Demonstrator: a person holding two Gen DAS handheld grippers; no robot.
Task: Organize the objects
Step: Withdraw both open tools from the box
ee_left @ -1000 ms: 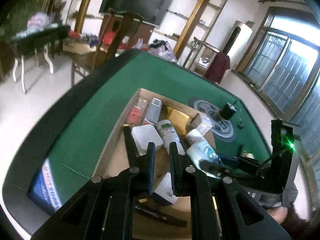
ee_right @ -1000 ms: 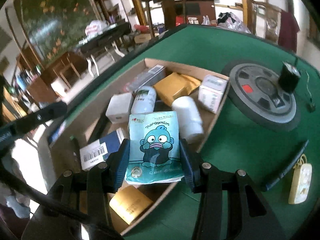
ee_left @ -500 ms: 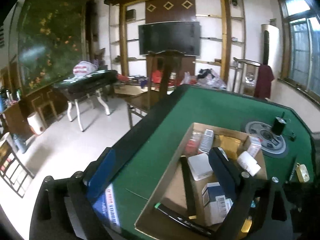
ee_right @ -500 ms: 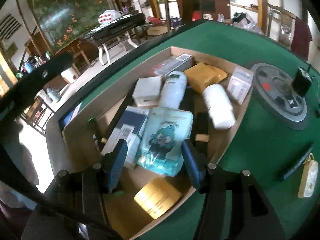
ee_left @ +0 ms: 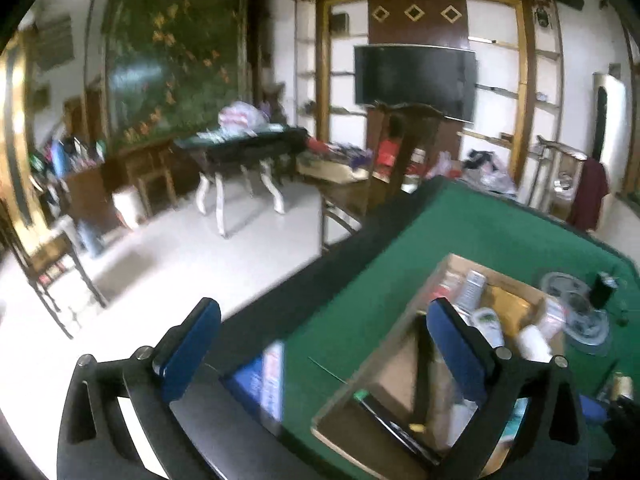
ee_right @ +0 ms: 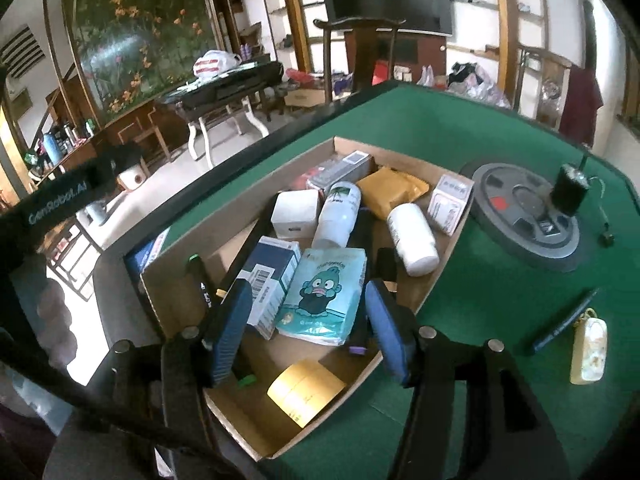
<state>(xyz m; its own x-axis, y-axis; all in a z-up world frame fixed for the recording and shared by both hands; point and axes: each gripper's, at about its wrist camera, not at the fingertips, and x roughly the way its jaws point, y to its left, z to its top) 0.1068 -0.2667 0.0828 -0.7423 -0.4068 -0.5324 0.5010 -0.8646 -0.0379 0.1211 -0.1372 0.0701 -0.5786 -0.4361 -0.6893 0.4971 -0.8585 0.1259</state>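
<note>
Tissue pack (ee_right: 325, 296), pale blue with a cartoon fish-face character, lies flat in the cardboard box (ee_right: 404, 160), near the box's near-right side. Its printed title is too blurred to read. It overlaps the blue-and-white carton (ee_right: 269, 280) on its left; that carton shows a barcode label, digits unreadable.

Right gripper (ee_right: 308, 334) hangs above the pack's near end, tilted down into the box. Jaws have just been opening; pads stand clear on either side of the pack, not pressing it. Pack is released.

Rest of box contents: white bottle with green print (ee_right: 337, 216), plain white bottle (ee_right: 412, 236) lying on its side, white square box (ee_right: 295, 213), mustard pouch (ee_right: 391, 189), small white-pink carton (ee_right: 449, 198) leaning at the right wall, yellow note pad (ee_right: 306, 392) at the near corner. Their writing is illegible.

Box sits on the green felt table (ee_right: 460, 128), toward its left edge. To the box's right: round grey disc (ee_right: 524, 216) with a black cylinder (ee_right: 568, 190) on it; black pen (ee_right: 564, 320) and cream fob (ee_right: 588, 350) touching near the right edge.

A black strap (ee_right: 60, 200) crossing the right wrist view's left side reads "GenRobot.AI".

Left gripper (ee_left: 320, 340) points out over the table's left edge, image motion-blurred. Jaws have just been opening, now spread wide, nothing between them.
</note>
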